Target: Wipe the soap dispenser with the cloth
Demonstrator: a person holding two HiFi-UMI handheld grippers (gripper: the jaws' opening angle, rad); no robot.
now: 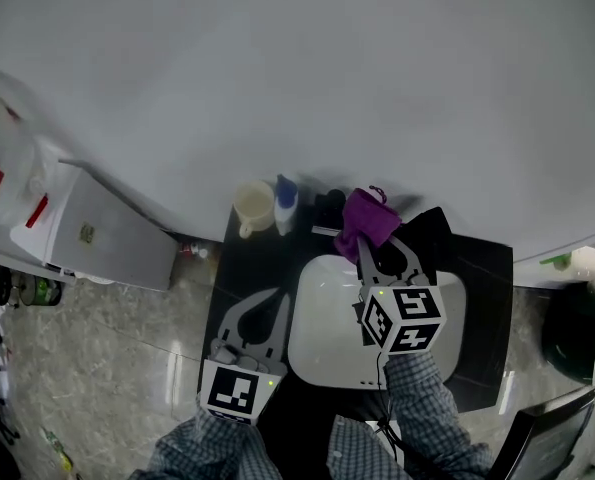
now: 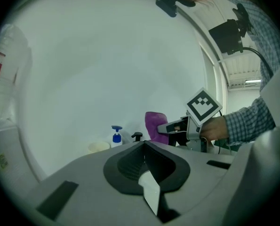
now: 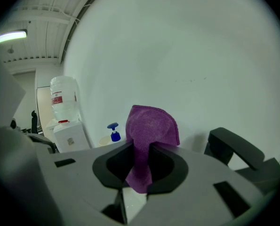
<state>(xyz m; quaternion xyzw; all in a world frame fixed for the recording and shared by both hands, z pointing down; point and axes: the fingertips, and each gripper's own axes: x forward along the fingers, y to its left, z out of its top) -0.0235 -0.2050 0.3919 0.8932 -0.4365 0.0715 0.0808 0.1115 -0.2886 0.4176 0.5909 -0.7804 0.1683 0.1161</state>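
The soap dispenser [image 1: 286, 201], white with a blue pump, stands at the back of the dark counter beside a cream cup [image 1: 254, 207]. It shows small in the left gripper view [image 2: 116, 136] and the right gripper view [image 3: 114, 133]. My right gripper [image 1: 365, 243] is shut on a purple cloth [image 1: 369, 218], held above the sink's back edge, to the right of the dispenser and apart from it. The cloth [image 3: 149, 131] hangs up out of the jaws. My left gripper [image 1: 277, 298] is shut on nothing, low at the sink's left side.
A white sink basin [image 1: 322, 343] fills the counter's middle. A black faucet [image 1: 329, 206] stands between the dispenser and the cloth. A white water cooler [image 1: 87, 230] stands on the floor at left, and a dark bin [image 1: 572, 330] at right.
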